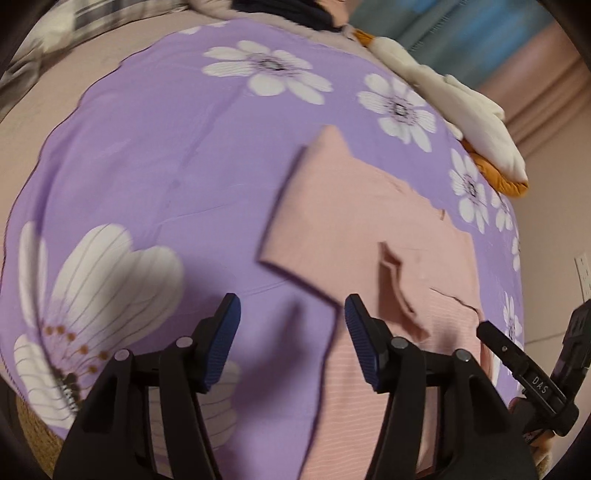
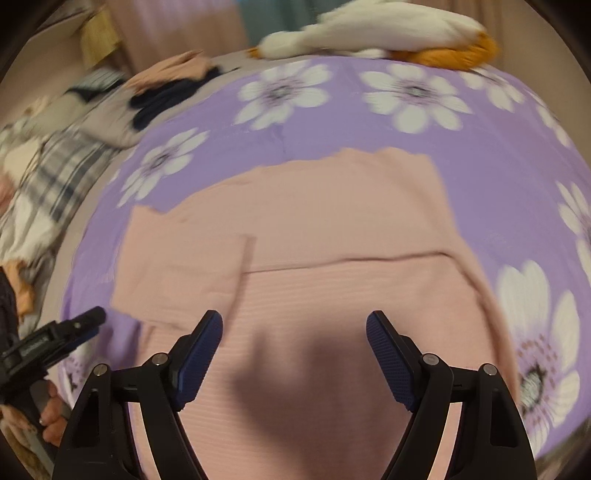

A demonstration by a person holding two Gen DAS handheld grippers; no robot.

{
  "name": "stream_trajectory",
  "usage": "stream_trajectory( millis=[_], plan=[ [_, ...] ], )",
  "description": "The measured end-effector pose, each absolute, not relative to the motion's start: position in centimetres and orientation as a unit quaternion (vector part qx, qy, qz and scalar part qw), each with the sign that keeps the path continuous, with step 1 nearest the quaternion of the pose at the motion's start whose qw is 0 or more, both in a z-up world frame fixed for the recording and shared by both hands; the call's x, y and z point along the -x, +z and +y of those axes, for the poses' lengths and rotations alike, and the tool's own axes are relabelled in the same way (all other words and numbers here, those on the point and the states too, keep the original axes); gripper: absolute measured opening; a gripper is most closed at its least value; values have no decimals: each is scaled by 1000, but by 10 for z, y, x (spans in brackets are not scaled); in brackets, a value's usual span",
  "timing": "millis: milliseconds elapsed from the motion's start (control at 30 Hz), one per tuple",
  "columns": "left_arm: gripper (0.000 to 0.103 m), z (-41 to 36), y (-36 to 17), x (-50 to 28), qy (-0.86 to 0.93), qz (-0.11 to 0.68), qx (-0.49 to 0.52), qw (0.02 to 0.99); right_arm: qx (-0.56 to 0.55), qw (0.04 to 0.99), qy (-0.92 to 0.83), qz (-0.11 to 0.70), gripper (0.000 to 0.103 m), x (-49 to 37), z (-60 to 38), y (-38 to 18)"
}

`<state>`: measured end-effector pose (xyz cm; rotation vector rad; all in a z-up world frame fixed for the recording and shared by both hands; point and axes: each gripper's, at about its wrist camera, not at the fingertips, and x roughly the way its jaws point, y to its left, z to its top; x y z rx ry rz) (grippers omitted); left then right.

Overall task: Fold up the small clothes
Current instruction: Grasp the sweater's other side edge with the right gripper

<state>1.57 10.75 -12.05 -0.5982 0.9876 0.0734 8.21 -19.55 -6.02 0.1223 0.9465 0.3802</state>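
Note:
A pale pink garment (image 2: 332,229) lies flat on a purple sheet with white flowers (image 2: 332,122), its parts folded inward. In the left wrist view the garment (image 1: 354,221) lies to the right of centre. My left gripper (image 1: 291,332) is open and empty, hovering over the garment's left edge and the purple sheet (image 1: 147,166). My right gripper (image 2: 295,354) is open and empty, just above the garment's near part. The right gripper also shows at the right edge of the left wrist view (image 1: 524,365), and the left gripper shows at the left of the right wrist view (image 2: 59,336).
A white and orange plush toy (image 2: 376,33) lies at the sheet's far edge, also in the left wrist view (image 1: 461,110). A pile of clothes (image 2: 166,81), dark blue and peach, lies far left. A plaid cloth (image 2: 48,177) lies to the left.

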Motion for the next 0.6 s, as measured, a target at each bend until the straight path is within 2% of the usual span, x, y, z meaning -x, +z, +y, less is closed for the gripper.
stream_trajectory(
  millis=[233, 433, 567, 600],
  plan=[
    [54, 125, -120, -1, 56, 464, 296, 833, 11, 851, 250, 463, 82, -94, -123, -69],
    [54, 127, -119, 4, 61, 465, 296, 832, 63, 838, 230, 490, 81, -107, -90, -96],
    [54, 127, -119, 3, 63, 465, 295, 832, 71, 841, 219, 490, 65, -111, -91, -103],
    [54, 128, -120, 3, 63, 465, 295, 832, 69, 843, 221, 486, 55, -110, -93, -101]
  ],
)
